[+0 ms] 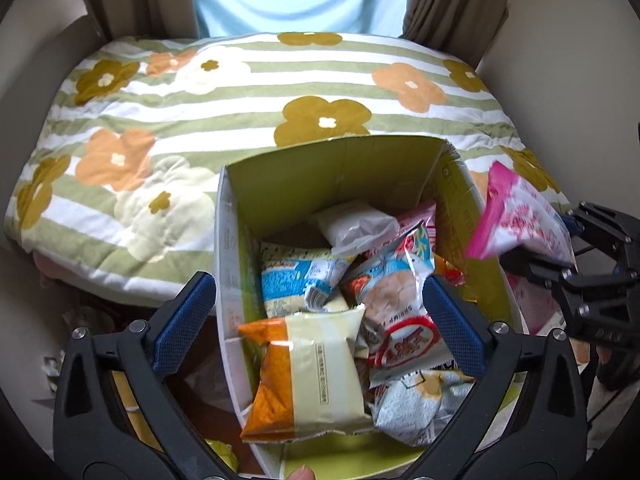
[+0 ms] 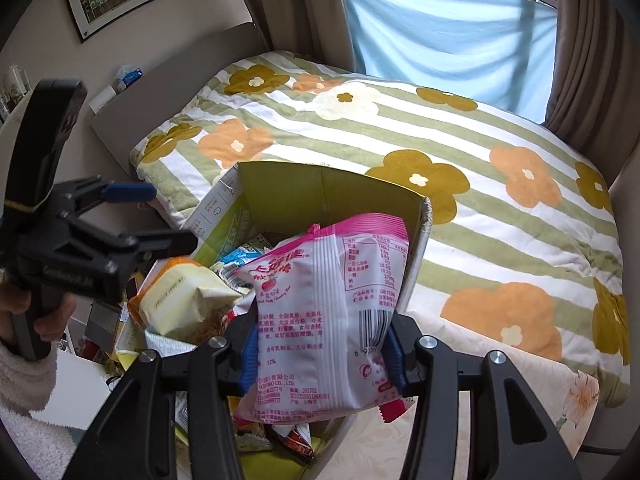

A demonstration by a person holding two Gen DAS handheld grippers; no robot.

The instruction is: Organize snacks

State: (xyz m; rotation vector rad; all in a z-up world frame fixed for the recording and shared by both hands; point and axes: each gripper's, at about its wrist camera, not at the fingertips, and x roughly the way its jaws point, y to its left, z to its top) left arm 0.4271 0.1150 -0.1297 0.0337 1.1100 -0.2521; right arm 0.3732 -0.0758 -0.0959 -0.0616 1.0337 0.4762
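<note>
The left gripper (image 1: 320, 320) is standing wide apart above the cardboard box (image 1: 232, 248), gripping nothing; an orange-and-cream packet (image 1: 308, 376) is lying on the snacks just below it. The right gripper (image 2: 320, 354) is clamping a pink-and-white snack bag (image 2: 328, 320) over the box's near corner. Only the right wrist view is showing a hand (image 2: 48, 320) gripping the left gripper's handle, angled downward beside the flowered bed (image 2: 480, 208).
</note>
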